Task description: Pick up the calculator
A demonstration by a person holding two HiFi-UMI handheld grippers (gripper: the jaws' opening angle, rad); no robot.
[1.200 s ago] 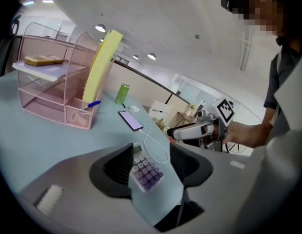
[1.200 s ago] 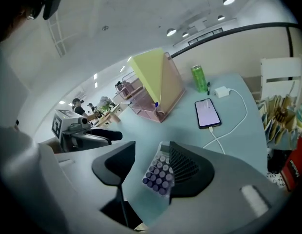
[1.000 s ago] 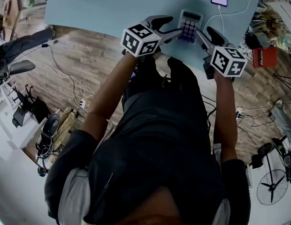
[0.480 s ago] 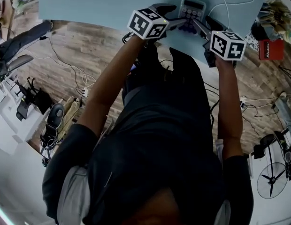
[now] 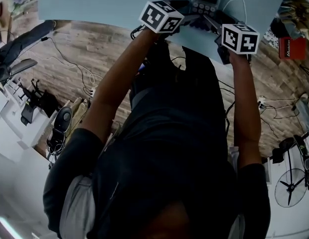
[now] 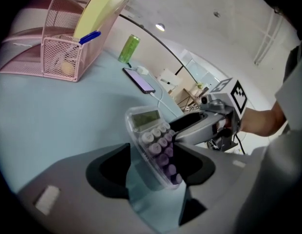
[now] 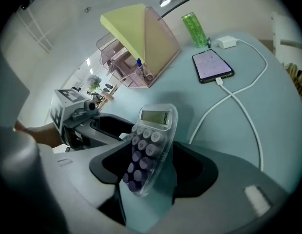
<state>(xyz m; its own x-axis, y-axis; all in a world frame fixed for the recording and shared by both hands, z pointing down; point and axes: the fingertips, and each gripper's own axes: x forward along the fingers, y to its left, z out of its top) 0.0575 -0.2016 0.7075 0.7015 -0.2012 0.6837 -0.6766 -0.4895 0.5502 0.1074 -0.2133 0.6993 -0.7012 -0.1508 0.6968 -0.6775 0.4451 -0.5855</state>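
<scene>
slanting downward, left gripper (image 6: 152, 173) and right gripper (image 7: 150, 174) jaws opening wide; calculator (image 7: 151, 138) between both

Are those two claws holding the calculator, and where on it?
Neither holds it. The calculator sits between the jaws of the left gripper and the right gripper, but both pairs are opening and not pressing its sides.

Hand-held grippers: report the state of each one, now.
Left hand-held gripper: jaws opening, calculator between them, not clamped.
Right hand-held gripper: jaws opening, same calculator between them, not clamped.
</scene>
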